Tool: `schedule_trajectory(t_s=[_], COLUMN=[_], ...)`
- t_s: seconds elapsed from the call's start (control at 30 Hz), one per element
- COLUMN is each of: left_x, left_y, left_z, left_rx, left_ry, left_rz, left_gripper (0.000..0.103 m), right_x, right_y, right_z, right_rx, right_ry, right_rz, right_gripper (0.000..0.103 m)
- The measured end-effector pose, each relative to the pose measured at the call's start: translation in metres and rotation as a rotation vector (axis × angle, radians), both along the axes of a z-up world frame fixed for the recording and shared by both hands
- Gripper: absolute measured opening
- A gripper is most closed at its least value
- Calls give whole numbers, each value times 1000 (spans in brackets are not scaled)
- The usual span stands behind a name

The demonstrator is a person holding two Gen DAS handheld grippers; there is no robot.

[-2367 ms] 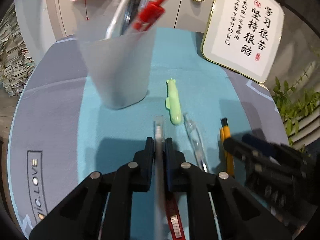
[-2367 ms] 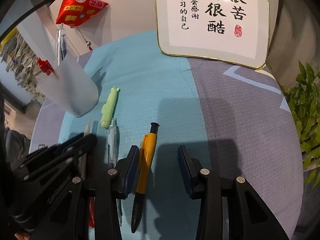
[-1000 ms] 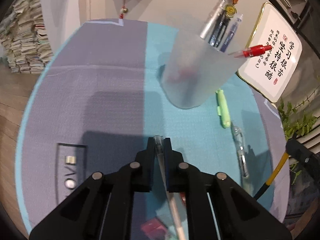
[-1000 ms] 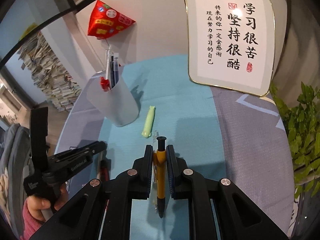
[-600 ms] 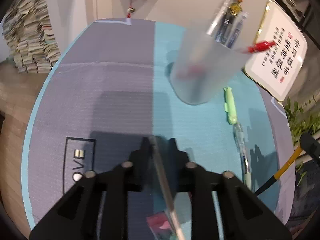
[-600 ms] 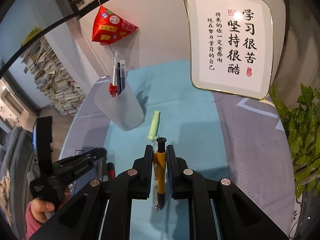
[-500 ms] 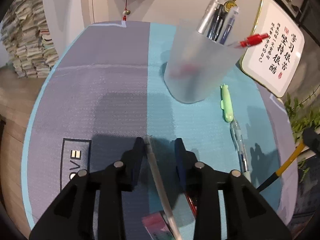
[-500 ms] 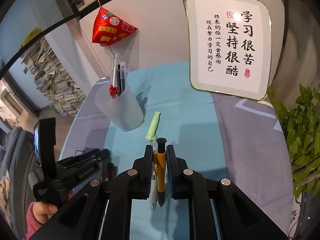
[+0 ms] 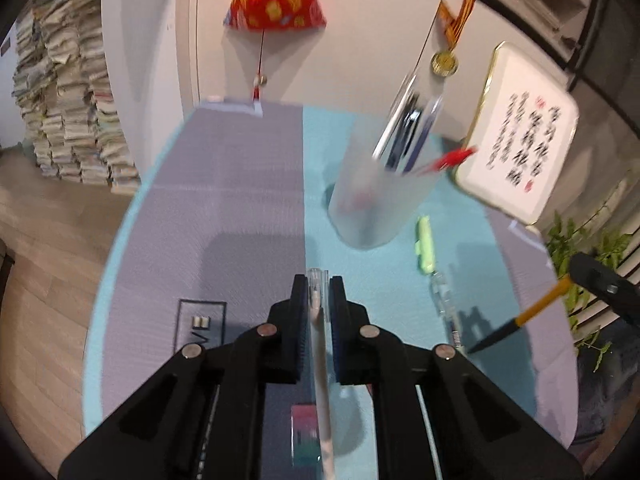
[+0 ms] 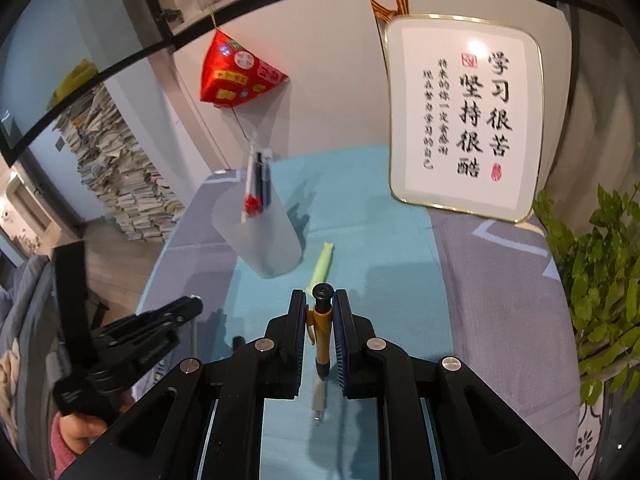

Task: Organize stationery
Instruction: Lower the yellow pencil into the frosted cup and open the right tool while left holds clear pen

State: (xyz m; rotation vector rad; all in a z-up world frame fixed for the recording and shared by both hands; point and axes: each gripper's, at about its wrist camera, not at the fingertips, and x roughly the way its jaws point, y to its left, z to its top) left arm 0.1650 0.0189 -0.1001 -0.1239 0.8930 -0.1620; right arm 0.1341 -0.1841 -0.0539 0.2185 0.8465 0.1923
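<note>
My left gripper (image 9: 319, 292) is shut on a clear white pen (image 9: 320, 344), held above the table. My right gripper (image 10: 320, 304) is shut on a yellow and black pen (image 10: 322, 330), also lifted; it shows at the right edge of the left wrist view (image 9: 520, 320). A frosted pen cup (image 9: 376, 196) with several pens stands ahead on the teal mat; it also shows in the right wrist view (image 10: 260, 236). A green pen (image 9: 425, 248) and a clear pen (image 9: 446, 304) lie right of the cup.
A framed calligraphy board (image 10: 464, 116) leans on the wall at the back right. A red ornament (image 9: 276, 0) and a medal (image 9: 444, 64) hang on the wall. A plant (image 10: 600, 264) stands at the right. A pink eraser (image 9: 305, 432) lies under my left gripper.
My left gripper opened briefly around the white pen and has shut on it again, and it has lifted. My right gripper has risen slightly with the yellow pen.
</note>
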Motion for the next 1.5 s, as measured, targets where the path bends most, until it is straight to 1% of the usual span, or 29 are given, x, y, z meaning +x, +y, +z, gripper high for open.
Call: schedule_trajectory(t_s=[0.27,0.47,0.6,0.63,0.67,0.7,0.8,0.9,1.0,1.2,1.5], left_x=[-27,-37,-40,-41,-42,-43,-45,-45,-43,-41,-44], left_y=[5,15,19,21,21,23,28,31,35,38,39], left_z=[34,49,53,54,54,54,56,58,55,53,57], left_rx=[-31,-49,-54,-58,-59,-60,-68,-66,-72,-83,-84], left_ry=[-111,-161,-178,-179,-181,-181,-187,-194,-188,-184,-191], left_rz=[-10,-6,-4,-5,-5,-4,1,2,2,0,-2], left_gripper=[8,8,8,8,5,5,5,5,4,4,4], right_x=[-5,2,18,22,27,33,51,64,78,97,107], right_y=[16,38,53,56,59,63,73,76,74,67,72], right_z=[31,61,86,89,93,96,99,96,85,55,22], right_rx=[-20,-47,-48,-48,-49,-49,-54,-59,-72,-72,-71], right_ry=[-82,-147,-195,-204,-214,-222,-235,-237,-233,-181,-98], right_rz=[25,57,72,70,67,64,50,27,-12,-62,-36], right_gripper=[14,14,14,14,14,14,14,14,14,14,14])
